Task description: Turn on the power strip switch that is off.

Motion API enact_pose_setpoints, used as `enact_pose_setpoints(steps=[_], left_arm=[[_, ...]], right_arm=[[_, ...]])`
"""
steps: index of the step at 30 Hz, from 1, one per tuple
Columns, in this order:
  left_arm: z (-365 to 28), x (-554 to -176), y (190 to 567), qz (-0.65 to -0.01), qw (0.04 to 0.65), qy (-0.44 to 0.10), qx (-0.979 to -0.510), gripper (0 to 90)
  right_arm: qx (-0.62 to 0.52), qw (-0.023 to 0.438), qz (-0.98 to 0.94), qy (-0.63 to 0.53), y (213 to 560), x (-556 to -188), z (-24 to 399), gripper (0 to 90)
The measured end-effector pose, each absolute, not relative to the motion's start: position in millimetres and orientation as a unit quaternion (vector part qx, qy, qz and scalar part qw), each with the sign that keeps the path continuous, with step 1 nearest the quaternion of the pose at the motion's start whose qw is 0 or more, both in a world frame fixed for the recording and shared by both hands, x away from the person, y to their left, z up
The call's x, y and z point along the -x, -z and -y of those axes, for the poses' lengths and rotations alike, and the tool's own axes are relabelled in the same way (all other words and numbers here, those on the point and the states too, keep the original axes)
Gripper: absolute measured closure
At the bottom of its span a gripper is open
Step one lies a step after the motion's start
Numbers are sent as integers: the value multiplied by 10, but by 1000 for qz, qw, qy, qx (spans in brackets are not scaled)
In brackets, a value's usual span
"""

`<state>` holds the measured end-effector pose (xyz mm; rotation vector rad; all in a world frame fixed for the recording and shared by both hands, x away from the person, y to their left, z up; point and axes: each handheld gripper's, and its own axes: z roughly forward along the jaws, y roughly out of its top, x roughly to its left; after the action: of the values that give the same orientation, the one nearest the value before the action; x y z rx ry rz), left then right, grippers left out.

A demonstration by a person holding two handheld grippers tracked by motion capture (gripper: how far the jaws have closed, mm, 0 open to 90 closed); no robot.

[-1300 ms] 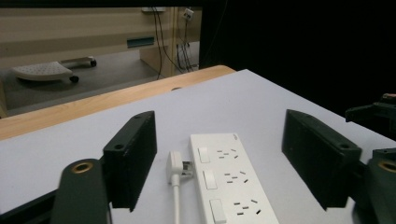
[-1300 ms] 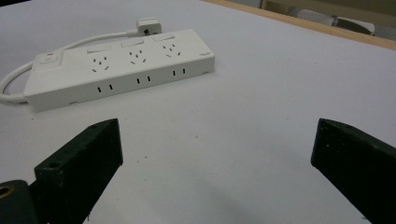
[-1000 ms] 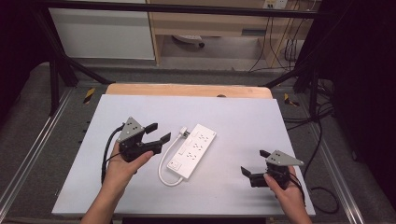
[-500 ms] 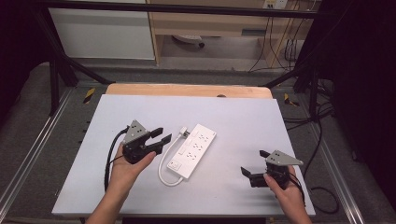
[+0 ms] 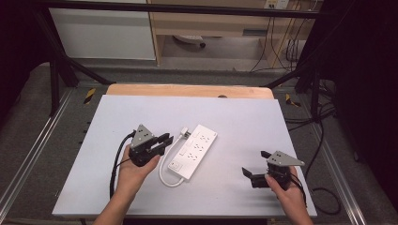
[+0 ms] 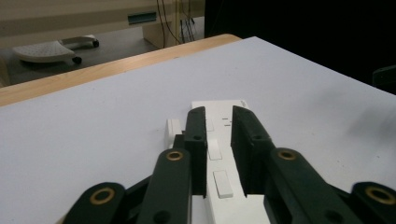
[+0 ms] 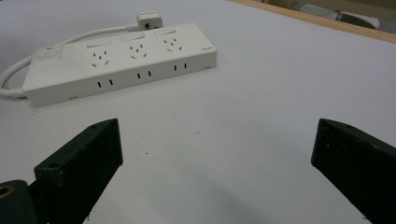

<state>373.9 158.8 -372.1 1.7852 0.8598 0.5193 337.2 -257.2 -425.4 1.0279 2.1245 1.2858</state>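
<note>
1. Hovering my left gripper [image 5: 165, 139] beside the power strip [image 5: 193, 151] at mid-table, its jaws have just been closing to a narrow gap, pinching nothing.
2. My right gripper [image 5: 248, 172] waits wide, well apart.
3. I judge the strip rigid, light, slick; I'd clamp across its long sides.

The left hand-held gripper [image 5: 164, 140] sits in the person's left hand [image 5: 133, 171], forearm entering from the bottom edge. Its jaws have just been closing and now stand narrowly apart, pointing up and to the right. The right hand-held gripper [image 5: 251, 166], gripped by the right hand [image 5: 286, 187], points left, jaws spread wide.
</note>
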Motion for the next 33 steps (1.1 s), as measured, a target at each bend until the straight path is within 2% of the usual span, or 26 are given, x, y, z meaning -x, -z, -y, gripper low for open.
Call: enact_pose_setpoints(steps=[15,33], left_arm=[[-1556,-3732,3811,-351,505,-221,-757,884],[-1573,-3752,3885,-361,508,-195,-757,900]], right_arm=[[-373,223,-771,-465,4258,-3373,2569,25],[-373,223,-772,-464,4266,-3375,2562,25]])
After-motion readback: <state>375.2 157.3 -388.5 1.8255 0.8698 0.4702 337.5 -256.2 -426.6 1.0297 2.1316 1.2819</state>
